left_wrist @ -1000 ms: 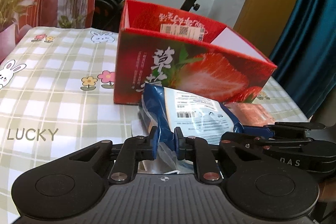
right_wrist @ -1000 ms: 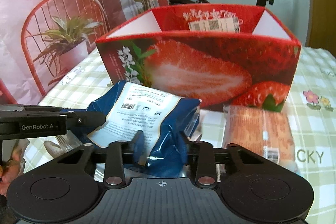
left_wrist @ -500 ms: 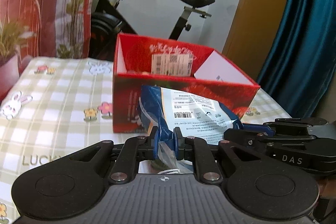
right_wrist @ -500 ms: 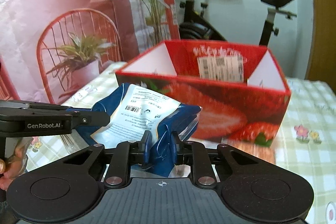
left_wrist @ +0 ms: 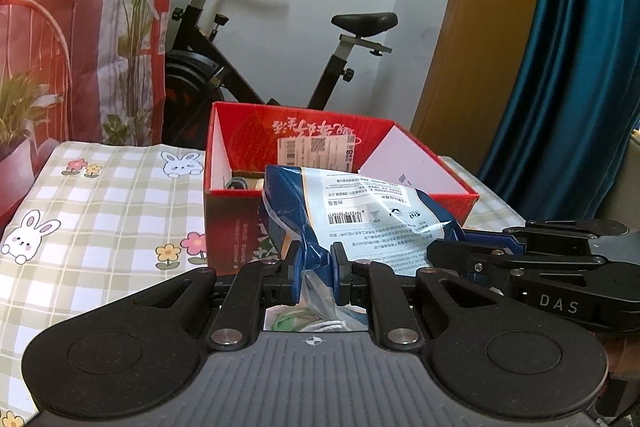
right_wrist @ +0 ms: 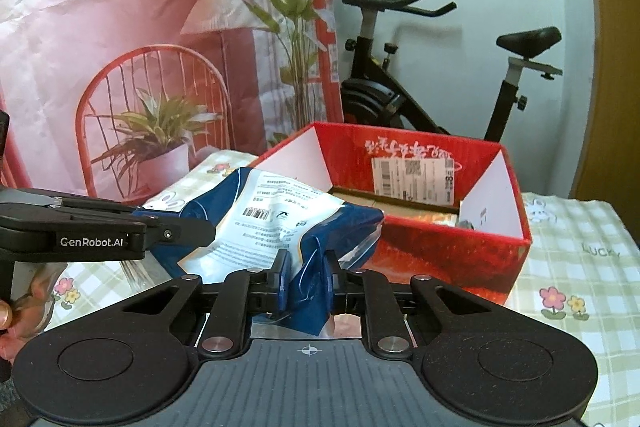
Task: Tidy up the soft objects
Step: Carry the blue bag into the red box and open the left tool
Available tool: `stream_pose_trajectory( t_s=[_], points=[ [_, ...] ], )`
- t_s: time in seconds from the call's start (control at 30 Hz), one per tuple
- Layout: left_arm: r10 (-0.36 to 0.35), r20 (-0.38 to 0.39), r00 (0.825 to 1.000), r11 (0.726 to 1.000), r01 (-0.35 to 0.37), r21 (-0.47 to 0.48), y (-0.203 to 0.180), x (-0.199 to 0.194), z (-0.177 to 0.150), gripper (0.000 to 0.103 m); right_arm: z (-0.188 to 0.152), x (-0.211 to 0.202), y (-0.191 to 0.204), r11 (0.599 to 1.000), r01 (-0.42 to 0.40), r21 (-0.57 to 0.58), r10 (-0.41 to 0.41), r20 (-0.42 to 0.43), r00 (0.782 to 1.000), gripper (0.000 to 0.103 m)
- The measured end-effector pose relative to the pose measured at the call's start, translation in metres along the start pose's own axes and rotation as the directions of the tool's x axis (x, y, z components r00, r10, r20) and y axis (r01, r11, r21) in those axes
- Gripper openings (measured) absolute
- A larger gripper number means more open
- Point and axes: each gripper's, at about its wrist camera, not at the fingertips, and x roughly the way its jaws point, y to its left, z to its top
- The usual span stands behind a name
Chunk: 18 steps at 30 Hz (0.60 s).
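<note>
1. Gripping opposite edges, the left gripper (left_wrist: 314,267) and right gripper (right_wrist: 305,273) hold the blue bag (left_wrist: 360,219) aloft, just before the red box (left_wrist: 420,163)
2. Risk, likely: slippery film could slide free or snag the box's near wall
3. Box contents are mostly hidden

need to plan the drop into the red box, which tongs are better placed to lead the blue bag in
Judging by both views, neither clearly: both the left tongs and right tongs are shut on the blue bag, held in front of the open red box. Carry it in with both.
</note>
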Motion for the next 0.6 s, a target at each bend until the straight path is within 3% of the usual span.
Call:
stream_pose_trajectory(
  t_s=[0.37,0.6],
  points=[
    [-0.006,0.034,0.999,1.000,0.006,0.019,-0.004,0.000,0.014,0.015,0.014,-0.005,-0.001,1.000,0.002,-0.024,-0.001,0.052,0.999,0.014],
    [-0.014,0.037,0.999,0.999,0.012,0.043,0.001,0.036,0.052,0.015,0.049,0.021,-0.024,0.997,0.013,-0.075,-0.008,0.065,0.998,0.014]
  ],
)
